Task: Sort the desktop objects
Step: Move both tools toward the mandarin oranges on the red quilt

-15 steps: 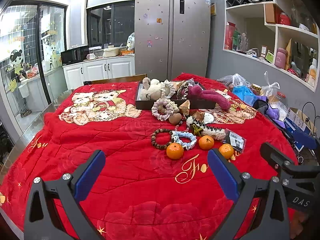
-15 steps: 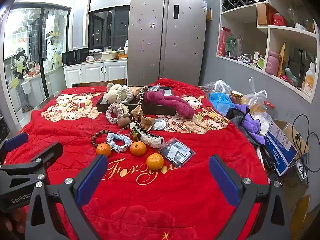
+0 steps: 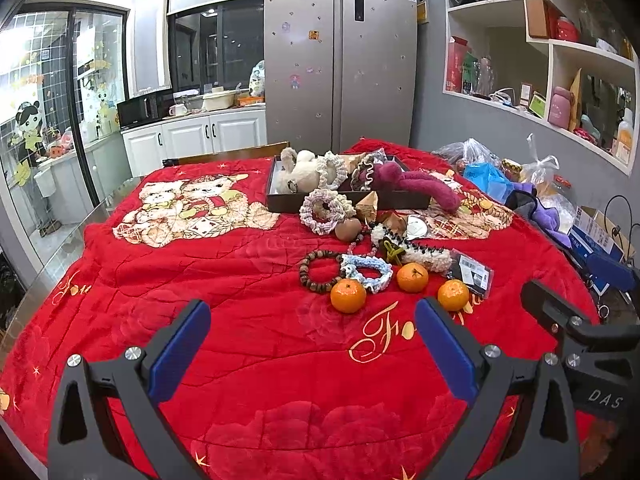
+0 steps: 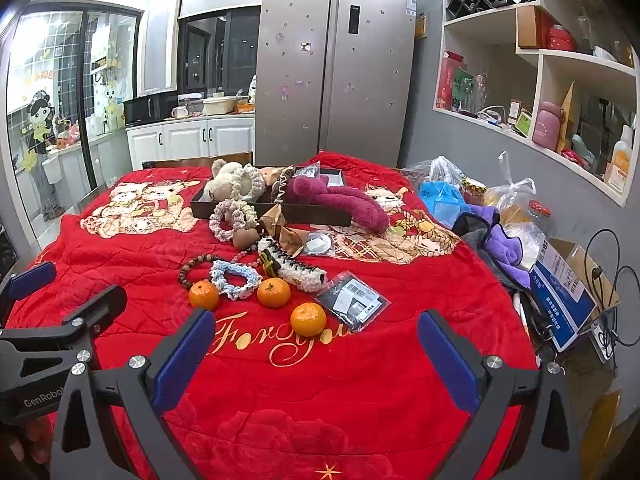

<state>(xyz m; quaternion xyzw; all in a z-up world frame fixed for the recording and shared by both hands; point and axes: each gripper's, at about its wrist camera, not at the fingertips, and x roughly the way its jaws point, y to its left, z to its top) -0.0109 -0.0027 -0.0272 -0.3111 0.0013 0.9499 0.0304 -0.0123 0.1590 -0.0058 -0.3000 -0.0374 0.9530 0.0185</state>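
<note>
A: Entry. Both grippers hang over the near edge of the red cloth (image 3: 168,280). Left gripper (image 3: 312,344): jaws spread wide, nothing between them. Right gripper (image 4: 312,344): same, wide and empty.

B: Where's the stuff to sort?

A: Mid-table, ahead of both. Three oranges sit nearest: left orange (image 3: 348,295), middle orange (image 3: 412,277), right orange (image 4: 308,319). Behind them are a bead bracelet (image 3: 318,267), a blue scrunchie (image 3: 368,271) and a fuzzy clip (image 4: 294,270). A black packet (image 4: 354,300) lies just beside the right orange. The tray (image 3: 348,202) is further back, already holding plush toys and scrunchies, with a purple plush (image 4: 344,200) hanging over its rim.

B: Risks?

A: My judgement only. Oranges are round and the cloth is soft and wrinkled, so an off-centre pinch could squirt one out and send it rolling toward the table edge. The left orange touches, or nearly touches, the scrunchie and bracelet; a wide closing sweep there could drag one along.

B: And the arms themselves?

A: They sit close side by side; each shows at the edge of the other's view. If both go for the oranges they could clash. Also, the tray looks full, so a drop there may bounce off the plush and land back on the cloth.

B: The packet?

A: Flat and slick-looking, hard to lift off soft fabric; pads may snag the cloth instead.
</note>
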